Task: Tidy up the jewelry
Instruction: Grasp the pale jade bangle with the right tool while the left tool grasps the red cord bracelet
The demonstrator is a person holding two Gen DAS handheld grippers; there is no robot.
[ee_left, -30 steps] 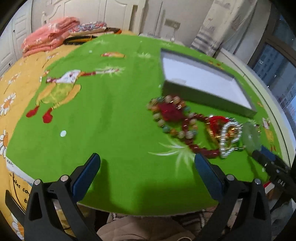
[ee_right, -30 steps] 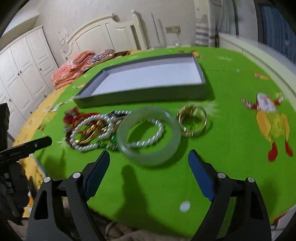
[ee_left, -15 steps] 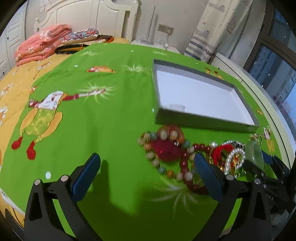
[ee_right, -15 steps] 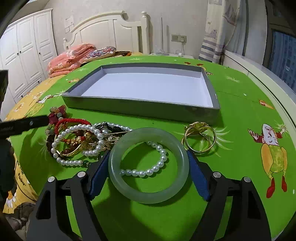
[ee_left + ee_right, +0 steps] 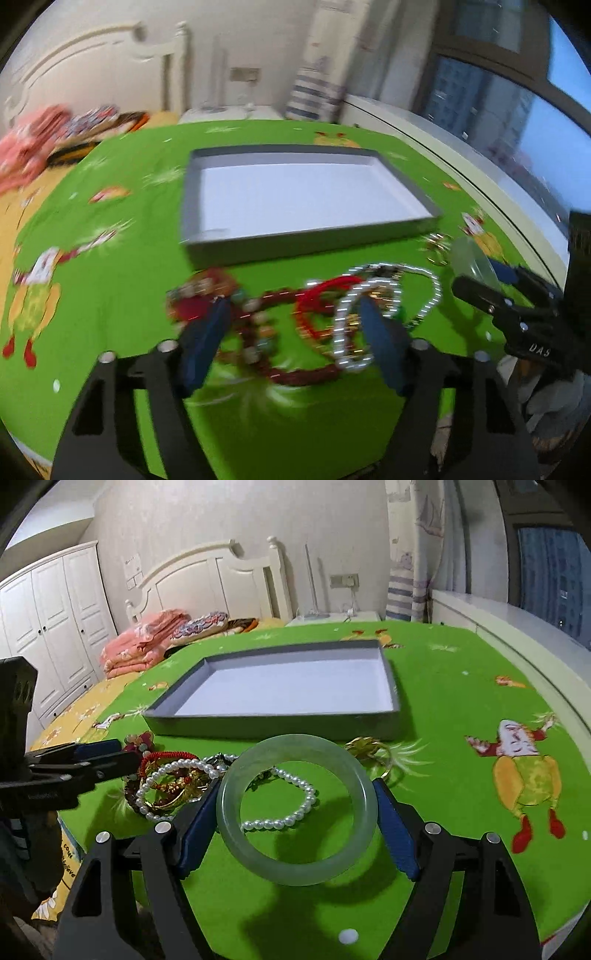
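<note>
Between my right gripper (image 5: 297,819) pads sits the jade bangle (image 5: 295,808): both blue fingers (image 5: 197,830) press its outer rim from either side, so I am closed on it across its widest part. Whether it is lifted off the green cloth (image 5: 461,709) I cannot tell for sure, though it casts a shadow below. A pearl bracelet (image 5: 284,819) shows through the ring, lying on the cloth just behind.

My left gripper (image 5: 291,332) is partly open over the tangled pile, its fingers straddling the dark red bead string (image 5: 291,373) and the red cord bracelet (image 5: 321,299). That view is blurred, and I cannot say it holds anything yet; I judge it does not.

Just beyond the bangle lies a gold ring (image 5: 367,747), close to the near wall of the grey tray (image 5: 273,727). The tray shows nothing in it, so by my reckoning the sorting has barely begun.

The risks, as I judge them: the bangle is smooth, hard and round, gripped only at two points, so a tilt could let it pivot or slip out and strike the tray's edge. On the left, the pile is knotted together; pinching one strand may drag the pearls and cord with it. My two grippers are also working near each other, so a careless swing could knock them together.
</note>
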